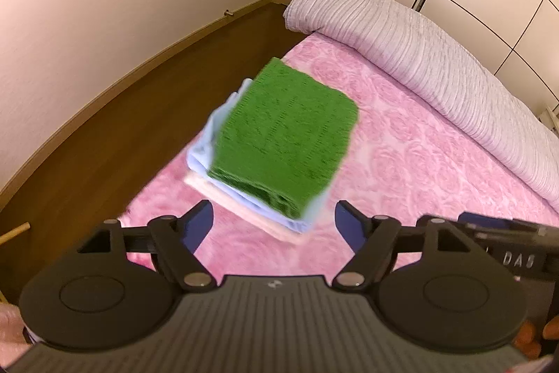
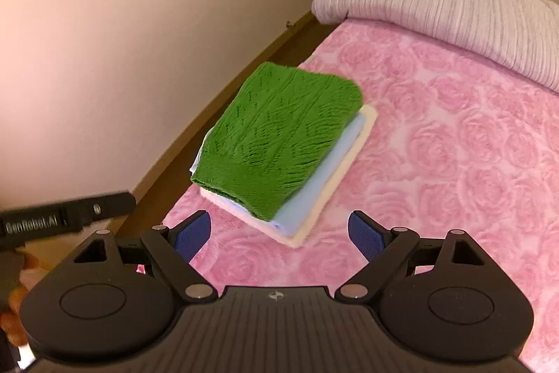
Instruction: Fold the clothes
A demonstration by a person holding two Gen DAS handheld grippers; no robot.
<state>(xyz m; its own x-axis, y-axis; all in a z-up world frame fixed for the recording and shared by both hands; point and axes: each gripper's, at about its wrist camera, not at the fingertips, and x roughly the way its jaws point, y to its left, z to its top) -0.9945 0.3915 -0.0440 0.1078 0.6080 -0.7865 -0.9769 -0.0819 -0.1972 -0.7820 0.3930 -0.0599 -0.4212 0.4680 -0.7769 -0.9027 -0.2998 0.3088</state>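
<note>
Left gripper (image 1: 273, 222): hovered above the pink bedspread (image 1: 401, 163), jaws spread, empty.
Folded stack (image 2: 279, 149): green knit on top, near the bed's left edge; blurred in the left view.
Right gripper (image 2: 279, 229): level, fingers wide apart, nothing held.

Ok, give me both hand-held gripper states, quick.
Left hand-held gripper: open, holding nothing.
Right hand-held gripper: open, holding nothing.
</note>
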